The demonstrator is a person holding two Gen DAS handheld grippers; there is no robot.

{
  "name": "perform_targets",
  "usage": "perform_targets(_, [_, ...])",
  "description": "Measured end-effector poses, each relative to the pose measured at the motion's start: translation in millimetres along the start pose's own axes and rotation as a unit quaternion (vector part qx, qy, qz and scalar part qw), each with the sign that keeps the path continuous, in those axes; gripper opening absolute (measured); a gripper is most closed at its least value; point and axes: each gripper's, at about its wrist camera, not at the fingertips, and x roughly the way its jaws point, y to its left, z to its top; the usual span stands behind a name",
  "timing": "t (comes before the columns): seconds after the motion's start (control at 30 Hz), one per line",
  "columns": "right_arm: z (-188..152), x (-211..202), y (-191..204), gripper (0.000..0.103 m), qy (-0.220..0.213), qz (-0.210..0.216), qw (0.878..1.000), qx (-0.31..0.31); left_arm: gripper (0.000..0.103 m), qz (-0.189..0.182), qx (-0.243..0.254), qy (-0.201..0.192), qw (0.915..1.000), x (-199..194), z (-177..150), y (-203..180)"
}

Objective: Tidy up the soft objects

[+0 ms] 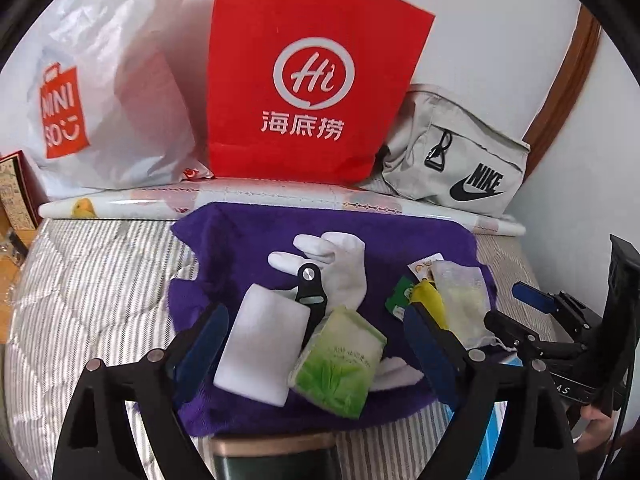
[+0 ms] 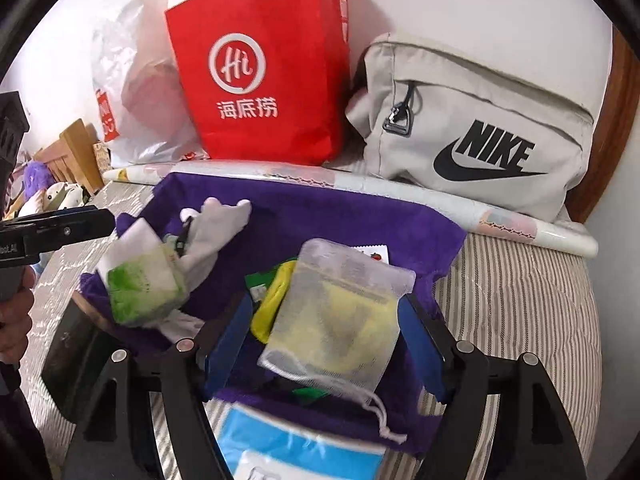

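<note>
Left wrist view: left gripper [image 1: 316, 344] spread apart over the green tissue pack [image 1: 338, 364], tilted on the purple towel [image 1: 400, 236]; right gripper [image 2: 324, 332] spread around the mesh pouch [image 2: 340, 312], drawstring end nearest the camera

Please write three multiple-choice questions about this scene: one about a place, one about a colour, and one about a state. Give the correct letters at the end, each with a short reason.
1. Where does the white glove lie?
A. on the purple towel
B. inside the red paper bag
C. on the grey pouch

2. What colour is the print on the tissue pack?
A. orange
B. green
C. pink

3. How do the jaws of the right gripper stand?
A. shut with nothing between them
B. pressed tight on the blue box
C. open, with the mesh pouch between them

Answers:
1 A, the glove rests on the towel.
2 B, green leaves show on the pack.
3 C, both blue pads stand clear of the pouch's sides.
</note>
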Motion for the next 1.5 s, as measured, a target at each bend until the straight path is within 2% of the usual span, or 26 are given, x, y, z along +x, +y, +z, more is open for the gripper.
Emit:
perform_targets(0.2, [-10.6, -44.9, 11.5, 0.075, -0.02, -0.002, 1.0, 0.015, 0.089, 0.004, -0.003, -0.019, 0.9998, -45.0, -13.7, -6.5])
perform_targets(0.33, [-24.6, -81.1, 19.8, 0.082, -0.035, -0.009, 0.999, 0.025, 0.089, 0.016, -0.002, -0.033, 0.9993, -79.8, -30.4, -14.8])
perform_targets(0.43, [-39.9, -108.9, 25.7, 0.088, -0.047, -0.014, 0.998, 0.037, 0.089, 0.025, 0.002, -0.049, 0.9985, -106.8, -46.4, -20.4])
perform_targets(0.6, [-64.7, -149.7, 34.7, 0.092, -0.064, -0.034, 0.996, 0.048, 0.091, 0.022, 0.007, -0.065, 0.9976, -149.5, -76.2, -32.2])
perform_targets(0.67, [-76.1, -167.0, 38.2, 0.098, -0.067, -0.043, 0.995, 0.057, 0.093, 0.023, 0.011, -0.074, 0.997, -164.9, -88.4, -37.0])
perform_targets(0.87, [-110.4, -215.0, 54.7, 0.101, -0.078, -0.054, 0.993, 0.066, 0.094, 0.035, 0.025, -0.096, 0.9944, -209.2, -131.0, -52.6])
perform_targets(1.17, [-147.9, -255.7, 71.8, 0.102, -0.09, -0.06, 0.992, 0.068, 0.094, 0.044, 0.03, -0.116, 0.9918, -246.1, -175.8, -64.3])
perform_targets(1.5, [-159.7, -281.0, 76.4, 0.102, -0.105, -0.067, 0.99, 0.073, 0.094, 0.05, 0.026, -0.124, 0.9907, -264.5, -190.3, -65.5])
